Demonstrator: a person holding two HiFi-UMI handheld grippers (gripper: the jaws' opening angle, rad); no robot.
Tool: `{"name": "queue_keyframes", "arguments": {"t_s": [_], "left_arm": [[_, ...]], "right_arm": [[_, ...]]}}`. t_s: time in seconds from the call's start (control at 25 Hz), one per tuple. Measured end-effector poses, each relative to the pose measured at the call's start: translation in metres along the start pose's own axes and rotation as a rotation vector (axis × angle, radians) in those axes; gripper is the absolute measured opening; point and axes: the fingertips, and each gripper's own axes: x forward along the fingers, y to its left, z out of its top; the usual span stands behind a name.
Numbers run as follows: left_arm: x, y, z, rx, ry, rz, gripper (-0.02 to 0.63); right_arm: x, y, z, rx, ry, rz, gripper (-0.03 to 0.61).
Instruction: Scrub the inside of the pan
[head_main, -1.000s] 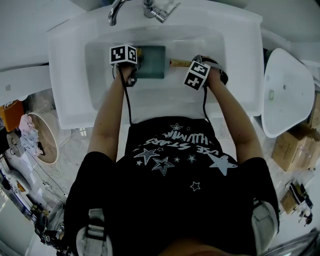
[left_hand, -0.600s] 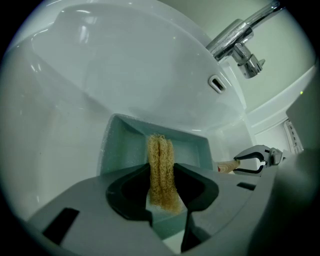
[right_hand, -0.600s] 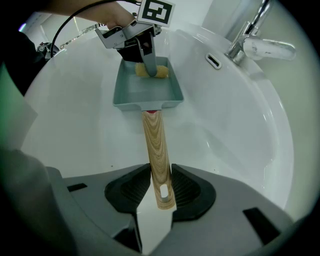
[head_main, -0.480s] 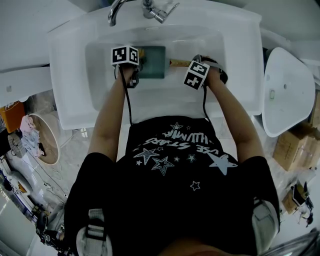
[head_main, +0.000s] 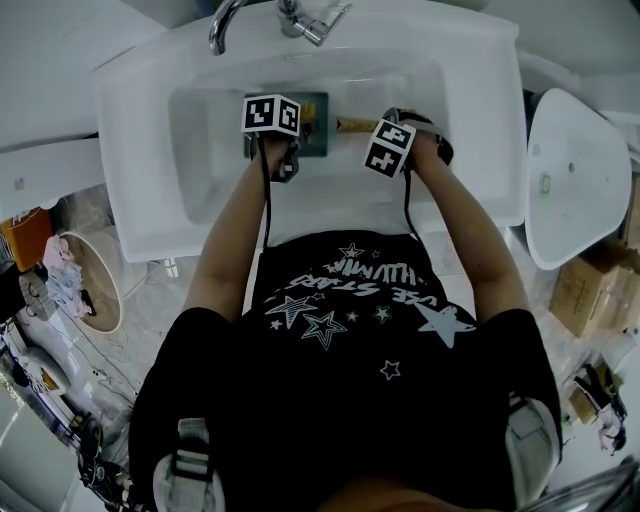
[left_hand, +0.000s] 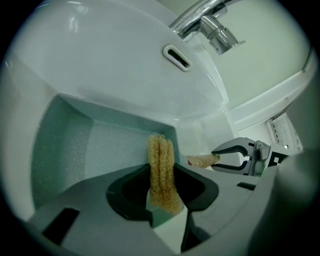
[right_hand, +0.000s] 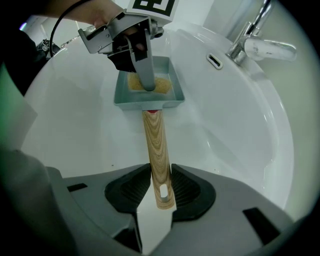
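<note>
1. A small rectangular pan (right_hand: 130, 102) sits open side up in a white sink (right_hand: 240, 130).
2. The right gripper (right_hand: 160, 187) pinches the pan's wooden handle (right_hand: 156, 150) between its fingers. The left gripper (left_hand: 162, 192) pinches a scrub pad (left_hand: 161, 160), held inside the pan.
3. Scrubbing likely goes best with the handle steadied and the pad pressed flat into the corners.
4. The pan's long axis runs left to right, with the handle pointing right.
</note>
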Motion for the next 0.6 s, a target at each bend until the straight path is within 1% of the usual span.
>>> {"name": "queue_keyframes", "arguments": {"t_s": [0.16, 0.36, 0.6], "left_arm": [[0.010, -0.010, -0.007, -0.017, 0.004, -0.032, 0.135], [0.017, -0.019, -0.007, 0.023, 0.009, -0.052, 0.135], [0.018, -0.020, -0.004, 0.023, 0.005, -0.068, 0.135]], "right_arm": [[0.000, 0.001, 0.000, -0.001, -0.001, 0.000, 0.124], [0.000, 0.002, 0.001, -0.004, 0.003, -0.005, 0.124], [0.000, -0.002, -0.001, -0.006, 0.008, -0.004, 0.124]]}}
